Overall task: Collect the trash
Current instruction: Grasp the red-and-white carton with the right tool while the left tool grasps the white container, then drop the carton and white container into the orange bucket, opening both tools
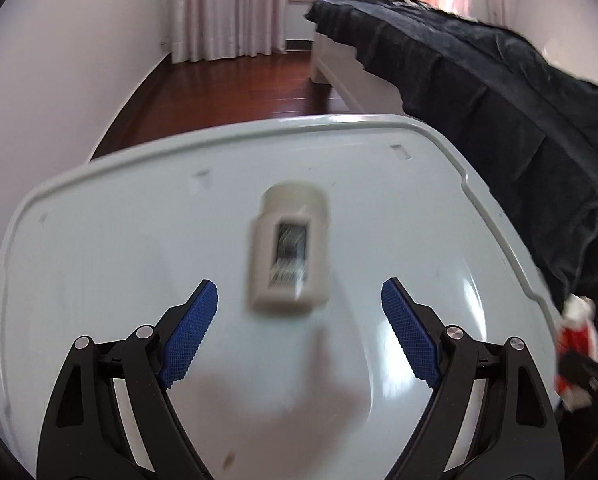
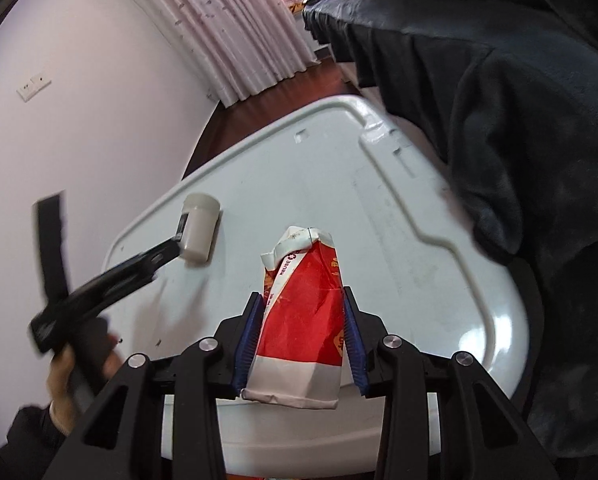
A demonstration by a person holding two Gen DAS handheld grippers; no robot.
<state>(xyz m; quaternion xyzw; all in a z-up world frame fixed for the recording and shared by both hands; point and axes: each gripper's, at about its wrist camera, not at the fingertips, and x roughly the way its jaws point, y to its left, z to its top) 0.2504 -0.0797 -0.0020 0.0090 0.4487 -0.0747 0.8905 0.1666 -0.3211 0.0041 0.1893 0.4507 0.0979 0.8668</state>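
Observation:
A small white plastic bottle [image 1: 289, 248] lies on its side on the pale grey plastic lid [image 1: 99, 208]. My left gripper [image 1: 299, 308] is open, its blue pads on either side of the bottle's base, not touching it. In the right wrist view the bottle [image 2: 199, 228] lies at the left gripper's tip. My right gripper [image 2: 303, 316] is shut on a crumpled red and white carton [image 2: 303, 296] and holds it over the lid [image 2: 379, 200]. The carton also shows at the right edge of the left wrist view [image 1: 577, 344].
A dark blanket [image 1: 499, 92] hangs over a white bed frame [image 1: 339, 76] along the lid's right side and far edge. Dark wood floor [image 1: 235, 92], a white wall [image 2: 79, 120] and pink curtains [image 2: 227, 32] lie beyond.

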